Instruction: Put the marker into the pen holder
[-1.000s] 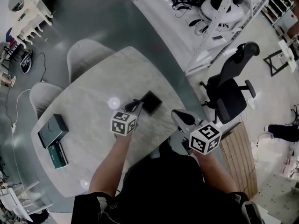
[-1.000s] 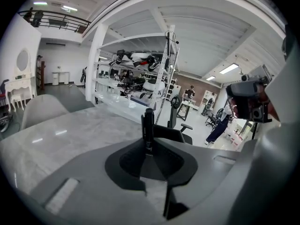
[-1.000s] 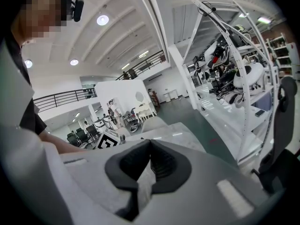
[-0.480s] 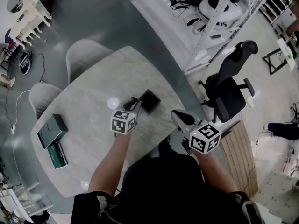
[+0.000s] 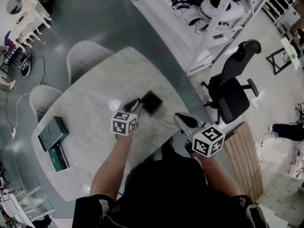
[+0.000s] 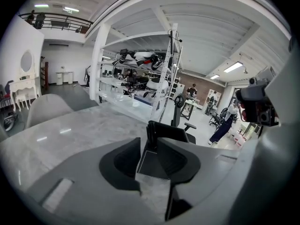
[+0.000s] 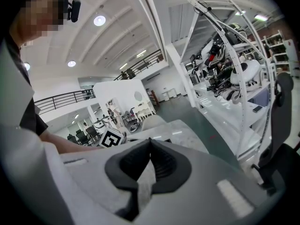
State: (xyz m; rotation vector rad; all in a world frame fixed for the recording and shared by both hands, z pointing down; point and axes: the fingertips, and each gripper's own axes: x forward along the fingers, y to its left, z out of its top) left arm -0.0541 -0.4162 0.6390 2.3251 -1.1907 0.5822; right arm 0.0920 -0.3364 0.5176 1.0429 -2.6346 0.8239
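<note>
The black square pen holder (image 5: 152, 102) stands on the marble table (image 5: 95, 94) near its far right edge. In the left gripper view the pen holder (image 6: 169, 134) sits right beyond the jaw tips, and a dark marker (image 6: 151, 132) stands upright at its near left side. My left gripper (image 5: 135, 105) (image 6: 148, 144) is open by a narrow gap and points at the holder; its jaws do not seem to pinch the marker. Off the table's near right edge, my right gripper (image 5: 179, 118) (image 7: 149, 142) is shut with nothing in it.
Two dark green boxes (image 5: 53, 132) (image 5: 58, 158) lie at the table's left end. Two grey chairs (image 5: 88, 56) (image 5: 42, 99) stand along the far left side. A black office chair (image 5: 232, 94) is on the floor to the right, and white shelving (image 5: 213, 13) stands beyond.
My left gripper has drawn back slightly from the pen holder, toward the left. The right gripper has stayed put.
</note>
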